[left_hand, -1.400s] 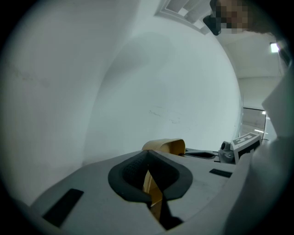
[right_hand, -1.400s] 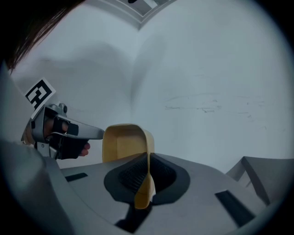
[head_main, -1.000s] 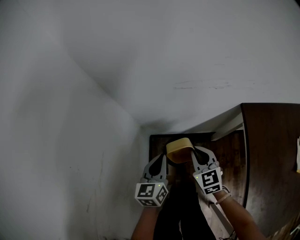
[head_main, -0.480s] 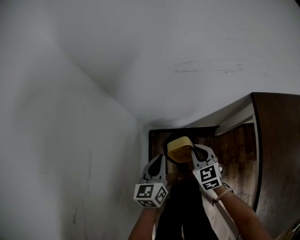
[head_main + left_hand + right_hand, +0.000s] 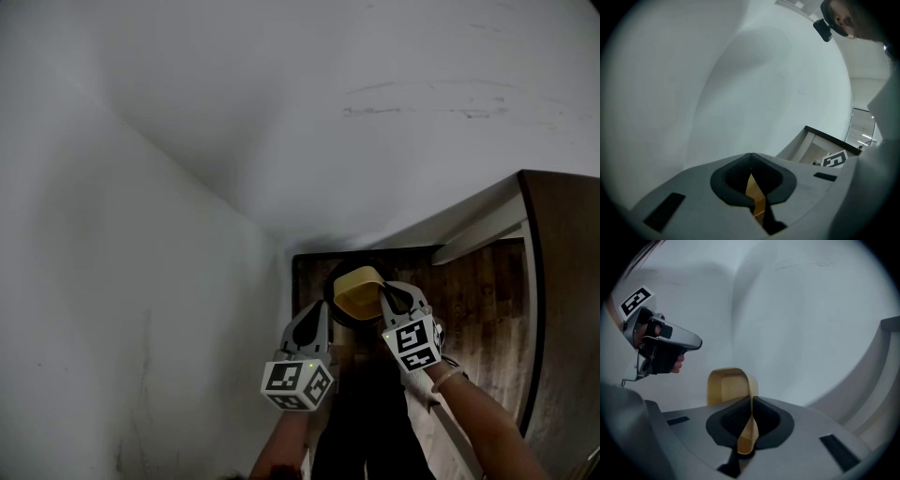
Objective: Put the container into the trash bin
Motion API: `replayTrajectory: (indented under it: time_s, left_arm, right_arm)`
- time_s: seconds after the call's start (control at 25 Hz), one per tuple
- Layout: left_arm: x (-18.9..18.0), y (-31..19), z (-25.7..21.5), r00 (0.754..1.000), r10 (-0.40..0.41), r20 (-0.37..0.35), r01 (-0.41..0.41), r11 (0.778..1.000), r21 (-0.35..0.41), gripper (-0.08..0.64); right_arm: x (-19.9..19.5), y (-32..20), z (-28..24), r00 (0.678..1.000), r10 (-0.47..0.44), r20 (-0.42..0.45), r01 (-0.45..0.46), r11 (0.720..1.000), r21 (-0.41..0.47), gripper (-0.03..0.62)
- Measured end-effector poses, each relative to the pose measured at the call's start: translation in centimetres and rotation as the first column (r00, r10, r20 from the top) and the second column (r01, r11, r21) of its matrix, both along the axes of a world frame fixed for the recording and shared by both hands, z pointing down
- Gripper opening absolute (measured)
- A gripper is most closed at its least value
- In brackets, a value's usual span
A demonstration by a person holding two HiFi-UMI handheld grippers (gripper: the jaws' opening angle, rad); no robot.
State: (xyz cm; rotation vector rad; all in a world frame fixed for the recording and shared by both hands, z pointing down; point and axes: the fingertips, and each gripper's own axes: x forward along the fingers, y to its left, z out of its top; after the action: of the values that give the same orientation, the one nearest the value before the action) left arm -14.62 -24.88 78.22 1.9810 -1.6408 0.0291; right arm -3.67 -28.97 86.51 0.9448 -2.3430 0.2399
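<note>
A small yellow plastic container hangs by its rim from my right gripper, which is shut on it. In the right gripper view the container's thin wall is pinched between the two black pads, and its open cup stands beyond them. It hovers over a dark round trash bin standing in the room's corner; most of the bin is hidden. My left gripper is level with it on the left, shut and holding nothing.
Two white walls meet in a corner just behind the bin. Brown wood floor runs to the right, edged by a white skirting board. The person's dark-clad legs are below the grippers.
Both grippers and the container have edged forward toward the corner. The dark bin's outline now shows around the container. The grips are unchanged.
</note>
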Motion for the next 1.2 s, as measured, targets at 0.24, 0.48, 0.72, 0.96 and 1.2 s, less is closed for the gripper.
replayTrajectory:
  time_s: [0.24,0.48,0.72,0.96,1.2]
  left_arm:
    - [0.5,-0.6,1.4,1.000,0.001,-0.015,-0.001,1.000,-0.009,0.020]
    - [1.1,-0.7,1.6,1.000,0.000,-0.018,0.000,1.000,-0.010,0.020]
    - [1.0,-0.6,1.9,1.000,-0.007,-0.021,0.007,1.000,-0.014,0.020]
    - [1.2,-0.6,2.2,1.000,-0.012,-0.023,0.012,1.000,-0.017,0.020]
    - [1.4,-0.9,2.3,1.000,-0.013,-0.024,0.012,1.000,-0.017,0.020]
  right_arm:
    - [0.0,-0.2,2.6,1.000,-0.003,-0.017,0.002,0.999,-0.032,0.021]
    - [0.0,-0.5,3.9,1.000,0.000,-0.011,0.000,0.998,-0.056,0.025]
    - [0.1,-0.7,4.9,1.000,0.009,-0.002,-0.009,0.995,-0.094,0.046]
    - [0.3,-0.8,5.7,1.000,0.008,0.003,-0.007,0.993,-0.115,0.065]
    - [0.5,-0.6,6.1,1.000,0.003,0.006,-0.002,0.992,-0.130,0.081]
